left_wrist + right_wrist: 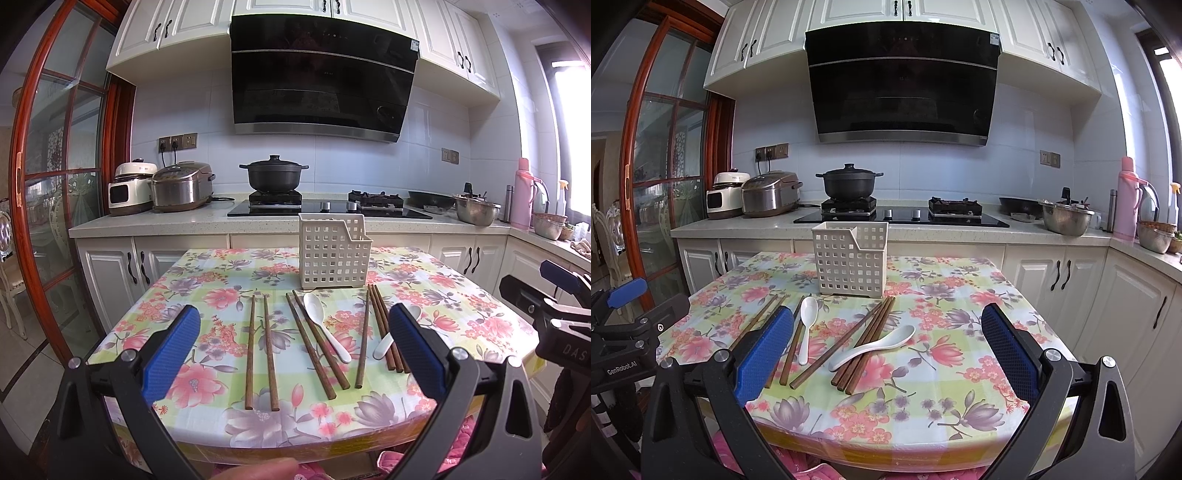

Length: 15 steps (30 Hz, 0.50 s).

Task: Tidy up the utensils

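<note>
Nothing is sorted yet, judging by the layout. The white slotted basket [334,254] is seen standing upright toward the far side of the tabletop [192,387], and nothing can be seen poking above its rim, though its inside is not fully shown.

All the utensils are laid out flat in front of it. On the left, a pair of chopsticks [261,350] is set side by side. Next, a second pair [314,345] is angled, with a white spoon [328,328] just beside it. Further right, a single chopstick [362,339] is placed apart, then a tight bundle of chopsticks [384,328], across which a second white spoon [873,347] is rested in the right wrist view.

The left gripper [295,354] is held wide apart, nothing between its blue pads, low over the near edge of the tabletop and lined up roughly with the middle of the spread. The right gripper [888,354] is likewise spread fully, nothing gripped, aimed at the bundle and the spoon lying on it.

So the whole job is judged to be ahead: every chopstick and both spoons are left to be lifted and dropped into the basket. The spoon across the bundle is likely to need clearing first, since the sticks beneath are pinned by it.
</note>
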Tool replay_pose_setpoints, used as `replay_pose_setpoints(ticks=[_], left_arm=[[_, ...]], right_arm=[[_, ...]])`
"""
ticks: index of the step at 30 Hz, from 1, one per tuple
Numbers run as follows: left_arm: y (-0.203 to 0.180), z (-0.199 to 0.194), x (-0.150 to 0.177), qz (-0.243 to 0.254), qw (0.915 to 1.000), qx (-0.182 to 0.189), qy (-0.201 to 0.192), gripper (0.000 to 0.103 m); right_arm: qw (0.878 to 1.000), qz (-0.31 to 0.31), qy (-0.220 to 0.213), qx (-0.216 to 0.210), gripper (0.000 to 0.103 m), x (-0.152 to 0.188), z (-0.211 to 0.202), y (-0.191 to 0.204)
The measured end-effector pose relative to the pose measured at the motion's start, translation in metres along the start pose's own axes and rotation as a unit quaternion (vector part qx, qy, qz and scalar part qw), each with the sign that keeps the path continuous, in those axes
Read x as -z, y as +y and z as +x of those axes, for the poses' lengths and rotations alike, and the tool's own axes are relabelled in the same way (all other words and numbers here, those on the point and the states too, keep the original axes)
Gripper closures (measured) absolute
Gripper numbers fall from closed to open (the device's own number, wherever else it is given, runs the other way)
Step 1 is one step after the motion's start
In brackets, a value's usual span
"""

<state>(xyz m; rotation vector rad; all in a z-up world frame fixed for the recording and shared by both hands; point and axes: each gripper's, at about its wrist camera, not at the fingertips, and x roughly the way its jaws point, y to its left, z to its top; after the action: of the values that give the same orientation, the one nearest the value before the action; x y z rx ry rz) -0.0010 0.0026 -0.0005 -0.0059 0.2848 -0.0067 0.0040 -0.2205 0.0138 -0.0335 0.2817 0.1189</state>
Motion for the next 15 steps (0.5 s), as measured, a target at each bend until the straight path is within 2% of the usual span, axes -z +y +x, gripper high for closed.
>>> replay_pose_setpoints(ticks=[15], left_arm=[[0.0023, 0.0017, 0.0017, -0.004, 0.9999, -0.001, 0.01, 0.004]], right_arm=[[1.0, 0.008, 0.009, 0.001, 0.007, 0.0018, 0.0062, -0.0048]])
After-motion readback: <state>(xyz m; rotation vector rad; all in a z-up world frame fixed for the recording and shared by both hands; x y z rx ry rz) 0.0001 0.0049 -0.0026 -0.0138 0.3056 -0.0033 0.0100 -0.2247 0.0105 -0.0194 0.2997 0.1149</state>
